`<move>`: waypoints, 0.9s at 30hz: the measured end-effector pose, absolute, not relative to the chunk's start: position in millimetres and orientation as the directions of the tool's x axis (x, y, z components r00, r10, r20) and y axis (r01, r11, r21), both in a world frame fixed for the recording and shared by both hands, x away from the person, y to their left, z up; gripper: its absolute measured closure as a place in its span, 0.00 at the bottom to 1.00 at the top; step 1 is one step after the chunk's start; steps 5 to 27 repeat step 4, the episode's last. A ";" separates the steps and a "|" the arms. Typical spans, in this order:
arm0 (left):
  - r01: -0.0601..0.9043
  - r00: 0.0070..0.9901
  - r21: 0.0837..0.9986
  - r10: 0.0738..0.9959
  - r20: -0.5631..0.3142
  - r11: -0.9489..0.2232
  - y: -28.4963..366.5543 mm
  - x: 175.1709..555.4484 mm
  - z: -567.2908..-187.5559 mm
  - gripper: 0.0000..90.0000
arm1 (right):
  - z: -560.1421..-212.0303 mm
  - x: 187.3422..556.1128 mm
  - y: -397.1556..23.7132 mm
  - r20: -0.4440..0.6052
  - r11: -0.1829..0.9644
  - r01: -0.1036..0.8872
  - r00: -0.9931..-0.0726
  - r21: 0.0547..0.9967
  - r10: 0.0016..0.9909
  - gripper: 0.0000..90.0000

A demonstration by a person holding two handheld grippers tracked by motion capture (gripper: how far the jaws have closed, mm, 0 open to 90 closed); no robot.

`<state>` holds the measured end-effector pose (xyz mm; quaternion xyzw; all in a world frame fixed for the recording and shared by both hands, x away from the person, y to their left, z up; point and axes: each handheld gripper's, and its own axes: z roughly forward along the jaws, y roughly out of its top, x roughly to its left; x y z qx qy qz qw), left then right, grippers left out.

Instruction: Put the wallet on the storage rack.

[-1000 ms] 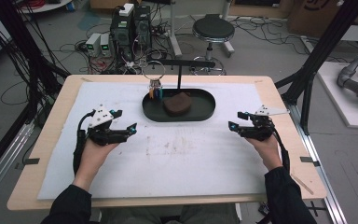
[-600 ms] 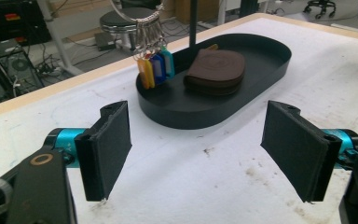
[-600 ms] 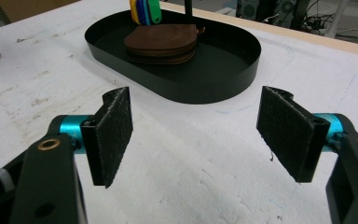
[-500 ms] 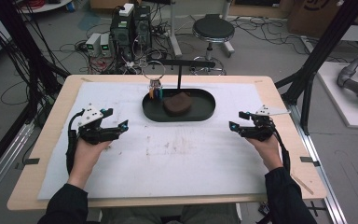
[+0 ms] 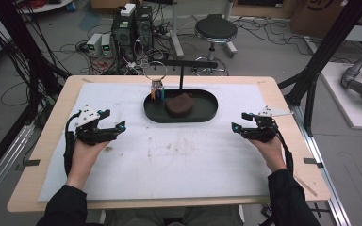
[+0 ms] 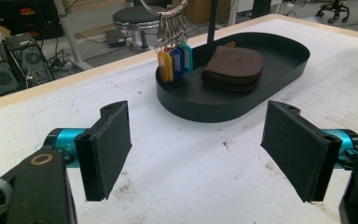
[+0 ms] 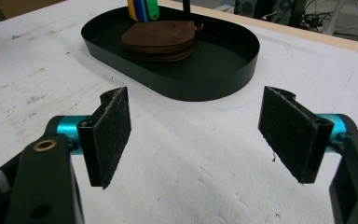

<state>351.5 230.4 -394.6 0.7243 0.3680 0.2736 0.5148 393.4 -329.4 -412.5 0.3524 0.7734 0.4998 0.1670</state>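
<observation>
Both grippers sit low over the white mat, each aimed inward at the black tray (image 5: 207, 115) at upper centre, where a brown pouch (image 5: 178, 104) lies beside a bunch of keys (image 5: 157, 89) hanging from a stand so the tags dangle free, easy to pinch. The left gripper (image 5: 118, 127), at centre left, gapes wide with nothing between its pads. The right gripper (image 5: 238, 126), at centre right, has just been opening and is empty too. Wrists are level, forearms coming up from the bottom edge.
</observation>
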 end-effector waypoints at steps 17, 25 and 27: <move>0.255 0.577 0.947 0.817 0.013 -0.195 231.8 353.7 -395.5 0.26 | -412.8 393.2 -330.2 0.093 0.251 0.378 -0.694 0.891 0.714 0.28; 0.255 0.577 0.947 0.817 0.013 -0.195 231.8 353.7 -395.5 0.26 | -412.8 393.2 -330.2 0.093 0.251 0.378 -0.694 0.891 0.714 0.28; 0.255 0.577 0.947 0.817 0.013 -0.195 231.8 353.7 -395.5 0.26 | -412.8 393.2 -330.2 0.093 0.251 0.378 -0.694 0.891 0.714 0.28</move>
